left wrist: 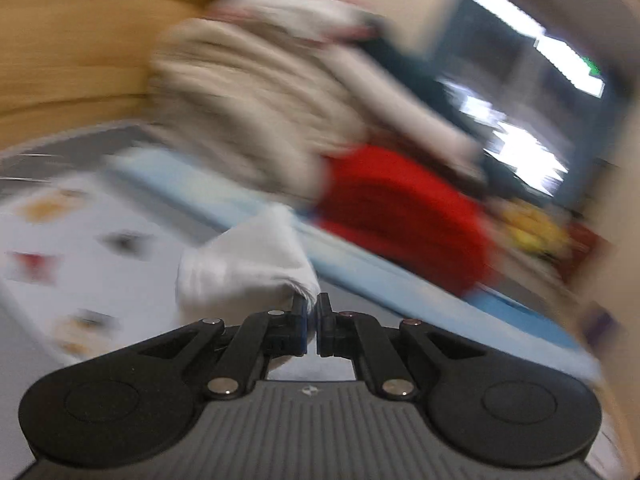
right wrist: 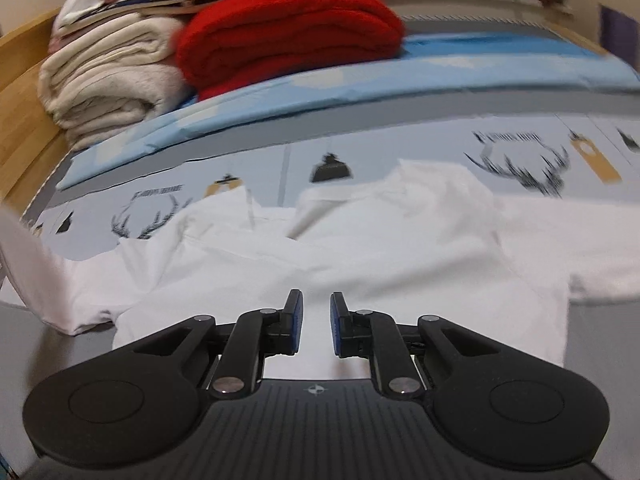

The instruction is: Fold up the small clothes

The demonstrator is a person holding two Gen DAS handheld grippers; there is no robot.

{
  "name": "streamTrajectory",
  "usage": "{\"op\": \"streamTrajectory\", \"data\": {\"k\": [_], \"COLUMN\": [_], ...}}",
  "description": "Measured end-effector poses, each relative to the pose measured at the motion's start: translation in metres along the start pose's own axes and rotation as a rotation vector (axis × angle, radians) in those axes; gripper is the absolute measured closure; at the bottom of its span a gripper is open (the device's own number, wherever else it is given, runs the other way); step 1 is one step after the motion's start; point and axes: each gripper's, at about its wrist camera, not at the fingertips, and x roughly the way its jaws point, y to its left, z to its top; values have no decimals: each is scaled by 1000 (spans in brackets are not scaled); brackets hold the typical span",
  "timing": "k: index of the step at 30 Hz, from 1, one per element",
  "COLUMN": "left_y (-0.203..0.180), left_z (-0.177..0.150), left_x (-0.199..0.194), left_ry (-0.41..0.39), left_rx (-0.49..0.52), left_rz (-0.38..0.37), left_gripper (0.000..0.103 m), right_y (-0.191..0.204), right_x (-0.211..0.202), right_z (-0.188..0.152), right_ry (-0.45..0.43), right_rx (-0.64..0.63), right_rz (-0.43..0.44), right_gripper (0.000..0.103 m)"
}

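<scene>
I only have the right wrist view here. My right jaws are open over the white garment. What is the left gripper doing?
Observer: The left gripper is shut, pinching a bunch of the white garment.
Operator: Is that cloth flat on the bed?
Observer: No, it stands bunched up in front of the jaws, above the printed bedsheet.
Operator: Is that view sharp enough to trust?
Observer: Only partly; beyond the gripper it is motion-blurred, though the red blanket shows behind the cloth.
</scene>
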Motion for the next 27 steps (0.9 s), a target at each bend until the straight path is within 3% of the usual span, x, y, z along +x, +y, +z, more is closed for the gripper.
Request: {"op": "streamTrajectory", "data": {"k": [2, 4, 5, 7, 8, 11, 14, 16, 20, 27], "left_y": [-45, -75, -81, -79, -72, -56, -45, -39, -32, -34], "left_z": [-29, -65, -80, -97, -98, -86, -85, -91, -83, -60], "left_x": [6, 25, 33, 40, 41, 32, 29, 35, 53, 69], "left_ry": [100, 313, 394, 476, 486, 411, 354, 393, 411, 396], "left_rx": [5, -6, -17, -55, -74, -53, 25, 34, -10, 27], "left_rz": [-156, -308, -317, -212, -163, 16, 93, 160, 175, 134], "left_gripper": [96, 79, 78, 78, 78, 78, 78, 78, 78, 78], "right_y": [-12, -23, -30, -43, -48, -60, -65, -66, -66, -63], "right_x": [-2, -3, -4, -5, -6, -6, 1, 9, 32, 74], "right_z": [-5, -10, -13, -16, -17, -20, -21, -20, -21, -17], "right_ry": [8, 19, 27, 34, 37, 40, 55, 68, 99, 164], "right_rx": [58, 116, 152, 231, 263, 340, 381, 401, 452, 518], "right_rz": [-14, -15, -6, 1, 4, 23, 44, 44, 51, 22], "right_gripper": [88, 85, 81, 78, 77, 76, 75, 75, 75, 75]}}
